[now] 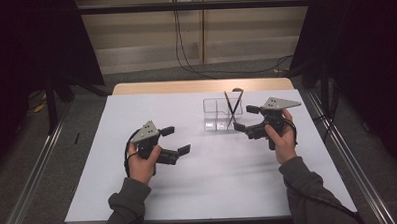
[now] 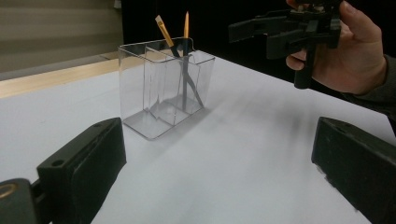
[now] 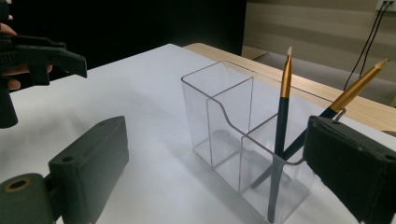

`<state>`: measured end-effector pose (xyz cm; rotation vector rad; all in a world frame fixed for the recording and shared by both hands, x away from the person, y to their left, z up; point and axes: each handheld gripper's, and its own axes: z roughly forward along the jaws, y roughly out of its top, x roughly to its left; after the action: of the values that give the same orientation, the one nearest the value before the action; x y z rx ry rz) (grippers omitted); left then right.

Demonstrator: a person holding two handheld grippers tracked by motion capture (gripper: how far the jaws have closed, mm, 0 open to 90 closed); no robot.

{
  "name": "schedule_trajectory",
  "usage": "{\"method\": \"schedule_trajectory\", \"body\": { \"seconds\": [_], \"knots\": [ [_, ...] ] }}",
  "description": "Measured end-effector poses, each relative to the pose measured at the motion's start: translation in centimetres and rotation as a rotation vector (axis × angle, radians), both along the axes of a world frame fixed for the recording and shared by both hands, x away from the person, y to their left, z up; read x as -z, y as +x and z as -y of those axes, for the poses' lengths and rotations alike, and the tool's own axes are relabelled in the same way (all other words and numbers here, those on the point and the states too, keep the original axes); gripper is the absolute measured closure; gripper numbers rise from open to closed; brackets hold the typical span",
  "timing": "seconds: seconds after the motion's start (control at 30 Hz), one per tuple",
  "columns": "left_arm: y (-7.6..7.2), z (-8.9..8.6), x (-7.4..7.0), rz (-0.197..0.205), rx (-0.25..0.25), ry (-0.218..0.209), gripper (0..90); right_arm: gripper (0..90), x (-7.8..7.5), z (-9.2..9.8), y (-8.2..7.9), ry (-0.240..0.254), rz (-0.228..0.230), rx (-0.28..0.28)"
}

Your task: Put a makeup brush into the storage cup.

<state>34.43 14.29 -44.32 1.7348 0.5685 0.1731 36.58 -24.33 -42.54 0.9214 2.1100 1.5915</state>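
A: Organiser (image 1: 222,113) of clear plastic is seen in the high view, set on the white table (image 1: 209,181) toward its far right, directly ahead of the right gripper (image 1: 245,118). Why is that gripper held so near?

B: Its jaws are spread and turned toward the organiser's right end, where two brushes (image 1: 233,107) are stood crossing one another. A reach for a brush, or a withdrawal just after one was placed, is judged likely; which of the two cannot be told. Nothing is grasped. The left gripper (image 1: 176,139) is held well apart at mid-table, jaws released and empty, apparently kept in reserve.

A: What is added by the left gripper view?

B: The organiser (image 2: 161,91) is shown standing upright and divided into compartments. The brushes (image 2: 180,44) are leaned in the far compartment, their tips raised above the rim. The remaining compartments are seen to be empty. The right gripper (image 2: 252,37) is seen beyond, in a hand (image 2: 348,58), with its jaws parted.

A: And by the right gripper view?

B: The organiser (image 3: 224,116) is shown between the gripper's own two wide-set jaws, neither of which is touching it. Both brushes are held in the nearest compartment: a dark-handled brush (image 3: 281,135) with a gold ferrule is stood almost upright, and a second brush (image 3: 348,95) is tilted away, its handle passing behind the one jaw. The left gripper (image 3: 44,56) is seen farther off.
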Motion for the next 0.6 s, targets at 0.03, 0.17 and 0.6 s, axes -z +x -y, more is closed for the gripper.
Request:
{"method": "schedule_trajectory", "body": {
  "seconds": [0.03, 0.17, 0.6],
  "knots": [
    [0.0, 0.0, 0.0, 0.001, -0.001, 0.001, 2.7, 6.4, 0.0, 0.0, -0.1, 0.000, -0.002, 0.000],
    [-0.1, -0.3, 0.0, 0.002, -0.002, 0.005, 2.7, 6.4, 0.2, 0.1, -0.4, 0.001, -0.005, 0.005],
    [-0.2, -0.6, -0.1, 0.006, -0.011, -0.003, 2.7, 6.4, 0.8, 0.7, -1.4, 0.002, -0.013, 0.009]
  ]
}}
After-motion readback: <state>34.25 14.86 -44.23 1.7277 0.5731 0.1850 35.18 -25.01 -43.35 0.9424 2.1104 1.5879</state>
